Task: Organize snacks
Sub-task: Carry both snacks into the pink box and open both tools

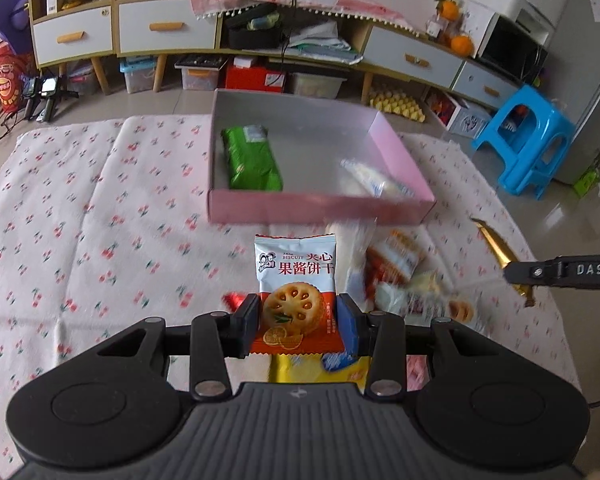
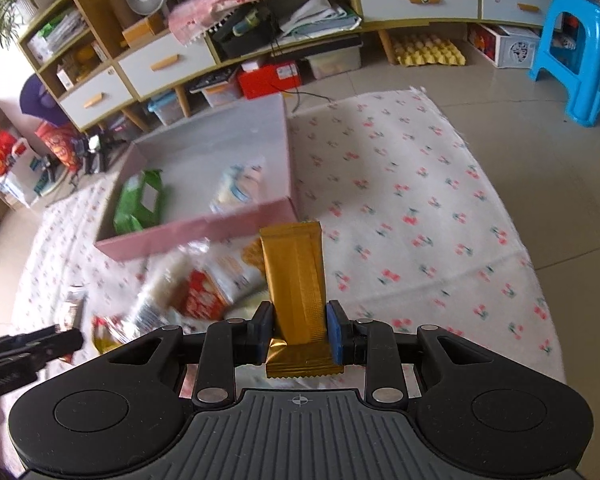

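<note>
Left gripper (image 1: 298, 320) pinches a jam biscuit packet (image 1: 296, 276) at its lower half, long axis upright. Right gripper (image 2: 298, 330) is pressed onto a gold wrapper bar (image 2: 294, 280), also upright. Loose snacks (image 1: 396, 276) lie on the cherry-print cloth (image 1: 80, 240) below both. The pink box (image 1: 320, 210) sits straight ahead, near wall facing the tools. Judgement: both loads must clear that wall; open floor lies between the green packet (image 1: 252, 160) and the white packet (image 1: 376, 182).

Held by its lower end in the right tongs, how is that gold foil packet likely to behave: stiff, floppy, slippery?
The gold foil packet stands straight above the right tongs, so probably fairly stiff. Its glossy foil looks slippery. Its slim shape suggests it is light.
</note>
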The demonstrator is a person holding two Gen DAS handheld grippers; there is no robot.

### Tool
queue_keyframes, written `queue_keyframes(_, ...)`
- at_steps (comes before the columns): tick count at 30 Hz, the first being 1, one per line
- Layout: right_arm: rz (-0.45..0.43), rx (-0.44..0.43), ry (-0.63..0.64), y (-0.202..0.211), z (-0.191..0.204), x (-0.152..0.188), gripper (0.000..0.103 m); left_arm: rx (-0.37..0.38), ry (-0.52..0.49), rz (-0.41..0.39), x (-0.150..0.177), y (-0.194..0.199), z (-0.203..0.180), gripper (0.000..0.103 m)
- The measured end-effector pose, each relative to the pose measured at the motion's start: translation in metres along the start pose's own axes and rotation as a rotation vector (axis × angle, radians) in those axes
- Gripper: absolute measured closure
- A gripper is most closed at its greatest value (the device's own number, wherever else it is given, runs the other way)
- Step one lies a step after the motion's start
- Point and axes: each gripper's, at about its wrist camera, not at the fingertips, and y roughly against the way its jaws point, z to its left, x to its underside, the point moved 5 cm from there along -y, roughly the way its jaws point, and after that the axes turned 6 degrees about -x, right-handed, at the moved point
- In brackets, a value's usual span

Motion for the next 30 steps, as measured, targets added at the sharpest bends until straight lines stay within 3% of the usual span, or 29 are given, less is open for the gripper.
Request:
queue_keyframes(6,-0.013,-0.044,-0.053,-0.013,0.014,-0.020,0.076,0.008,0.043,-0.022,-0.021,-0.015,-0.005,0.065)
queue_keyframes(13,-0.067,-0.117,-0.116,-0.033,0.037,-0.048,0.076,0.009,0.107,-0.101,-0.053,-0.033,-0.008,0.066)
queue_keyframes(21,-0.085,-0.101,-0.122,-0.074,0.049,-0.087,0.076,0.052,0.173,-0.104,-0.083,-0.071,-0.013,0.066)
queue_keyframes(25,-0.094,-0.158,-0.131,-0.091,0.049,-0.090,0.076,0.045,0.132,-0.126,-0.084,-0.082,-0.018,0.065)
queue_keyframes(30,-0.084,-0.162,-0.126,-0.111,0.048,-0.096,0.076,0.030,0.122,-0.121,-0.087,-0.092,-0.012,0.065)
